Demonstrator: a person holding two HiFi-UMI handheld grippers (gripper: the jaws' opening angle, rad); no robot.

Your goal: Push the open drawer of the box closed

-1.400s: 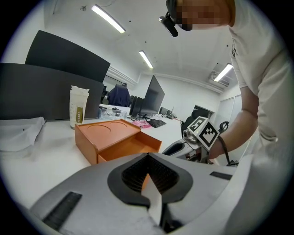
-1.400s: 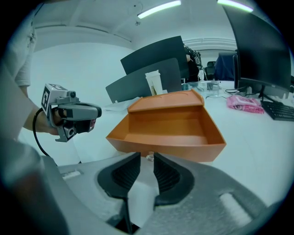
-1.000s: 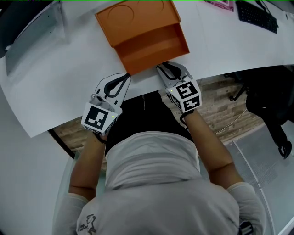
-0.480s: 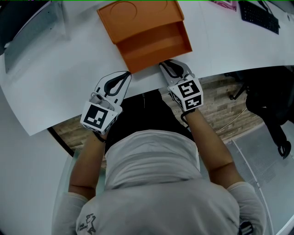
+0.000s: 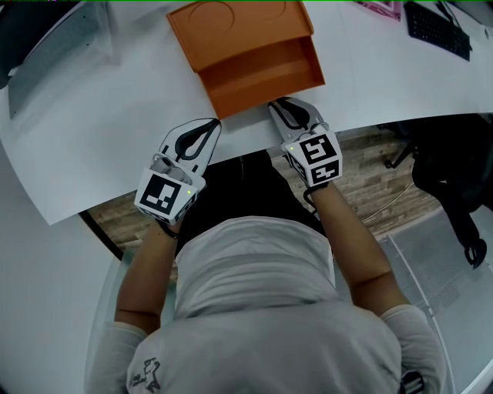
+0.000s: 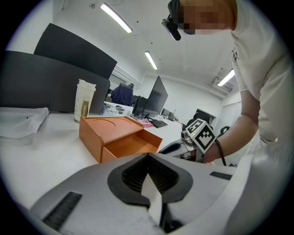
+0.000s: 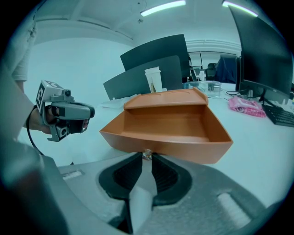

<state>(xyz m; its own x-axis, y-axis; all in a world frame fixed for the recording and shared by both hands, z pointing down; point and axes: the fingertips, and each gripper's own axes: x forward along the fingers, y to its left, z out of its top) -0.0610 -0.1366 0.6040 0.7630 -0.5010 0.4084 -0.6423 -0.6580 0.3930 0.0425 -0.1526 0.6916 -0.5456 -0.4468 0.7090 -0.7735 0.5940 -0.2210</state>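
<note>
An orange box (image 5: 231, 23) stands on the white table (image 5: 115, 115) with its drawer (image 5: 262, 73) pulled out toward me and empty. My right gripper (image 5: 272, 104) is at the middle of the drawer front. In the right gripper view its tips (image 7: 147, 159) are closed on the drawer's small metal knob (image 7: 147, 154). My left gripper (image 5: 214, 123) hovers over the table just left of the drawer's front corner, apart from it, shut on nothing. The left gripper view shows those tips (image 6: 148, 155) touching, with the box (image 6: 108, 128) ahead.
A paper cup (image 6: 85, 101) stands behind the box. A keyboard (image 5: 435, 29) and a pink item (image 5: 377, 8) lie at the far right. A grey sheet (image 5: 54, 54) covers the far left. The table's front edge (image 5: 115, 204) runs under my wrists.
The right gripper has moved forward to the drawer front and its jaws have narrowed around the knob. The left gripper has stayed where it was.
</note>
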